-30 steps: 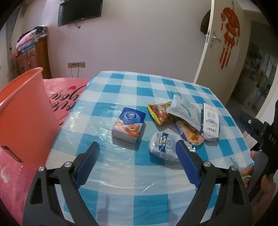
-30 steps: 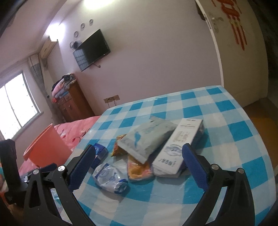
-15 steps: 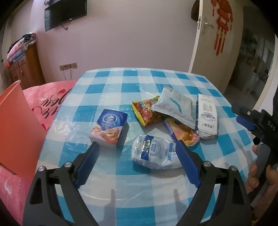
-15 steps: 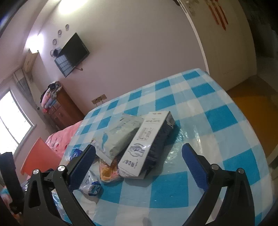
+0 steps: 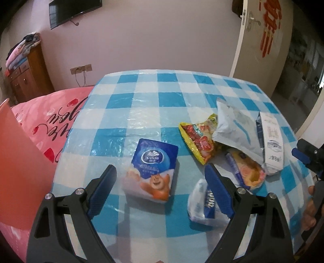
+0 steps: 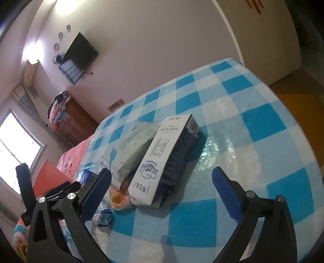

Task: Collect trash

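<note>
Trash lies on a blue-checked table (image 5: pixel 154 95). A blue tissue pack (image 5: pixel 151 172) lies straight ahead of my open, empty left gripper (image 5: pixel 160 172). A crumpled white-blue wrapper (image 5: pixel 202 204) lies by its right finger. A yellow-red snack bag (image 5: pixel 198 139), a grey pouch (image 5: pixel 237 129), an orange packet (image 5: pixel 247 172) and a white carton (image 5: pixel 272 139) lie to the right. My right gripper (image 6: pixel 162 178) is open and empty, just short of the carton (image 6: pixel 164 157) and the pouch (image 6: pixel 133 147).
An orange bin (image 5: pixel 18 161) stands left of the table, also in the right wrist view (image 6: pixel 48 176). A pink bed (image 5: pixel 50 115) lies behind it. A wooden dresser (image 5: pixel 28 74) and a wall TV (image 5: pixel 73 10) are at the back. A door (image 5: pixel 261 36) is at the right.
My left gripper has moved in and leftward, from the white-blue wrapper to the tissue pack. My right gripper has moved closer to the carton, which now fills more of its view.
</note>
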A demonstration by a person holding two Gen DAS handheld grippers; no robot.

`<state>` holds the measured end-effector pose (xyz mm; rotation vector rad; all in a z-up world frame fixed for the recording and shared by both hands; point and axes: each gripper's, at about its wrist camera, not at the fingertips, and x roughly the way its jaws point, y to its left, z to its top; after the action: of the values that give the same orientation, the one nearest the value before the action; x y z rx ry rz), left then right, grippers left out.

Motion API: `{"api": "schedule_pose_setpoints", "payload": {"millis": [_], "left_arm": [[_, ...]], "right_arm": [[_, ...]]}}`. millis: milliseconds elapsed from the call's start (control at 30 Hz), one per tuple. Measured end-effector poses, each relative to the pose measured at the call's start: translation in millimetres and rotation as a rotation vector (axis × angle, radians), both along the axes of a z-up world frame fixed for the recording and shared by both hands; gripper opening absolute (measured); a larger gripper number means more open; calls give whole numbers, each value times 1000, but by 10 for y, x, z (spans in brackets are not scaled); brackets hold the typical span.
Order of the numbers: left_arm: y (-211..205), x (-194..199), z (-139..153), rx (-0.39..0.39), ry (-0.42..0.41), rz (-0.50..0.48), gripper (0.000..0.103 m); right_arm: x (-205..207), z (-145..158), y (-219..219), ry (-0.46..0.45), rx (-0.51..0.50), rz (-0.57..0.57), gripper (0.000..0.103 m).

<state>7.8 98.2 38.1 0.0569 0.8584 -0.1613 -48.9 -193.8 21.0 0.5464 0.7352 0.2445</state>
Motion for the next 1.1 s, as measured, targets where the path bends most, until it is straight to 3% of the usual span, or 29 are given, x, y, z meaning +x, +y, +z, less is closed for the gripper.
{"api": "schedule_pose_setpoints", "payload": {"millis": [233,433,500,533,567,667,767,900,967,1100], "left_arm": [[17,155,-162,-6,43,1,88],[74,234,-249,-31,71,25,67],[86,239,-264,-39,71,38,63],[89,235,-266,-44,69,40,62],[88,227,-266,-46,65,43,62],[50,207,-271,-43,61,41,60],[-36,168,-276,-31,56,24,58],[-182,122,-270,-27,58,-20,58],[-237,106,-266,-22,62,-29,58],[-200,103,-258,-49,74,-29,58]], "right_arm": [[105,-15,118,9,-11,27,98],[206,-55,193,20,-29,38,97],[243,-74,217,26,-37,40,93],[263,-83,231,31,-43,41,82],[287,-93,240,38,-49,40,80],[334,-121,260,48,-70,32,80],[384,-107,296,57,-125,24,80],[407,-87,364,74,-304,-11,82],[403,-84,302,82,-329,-28,88],[361,-31,107,82,-373,-84,89]]}}
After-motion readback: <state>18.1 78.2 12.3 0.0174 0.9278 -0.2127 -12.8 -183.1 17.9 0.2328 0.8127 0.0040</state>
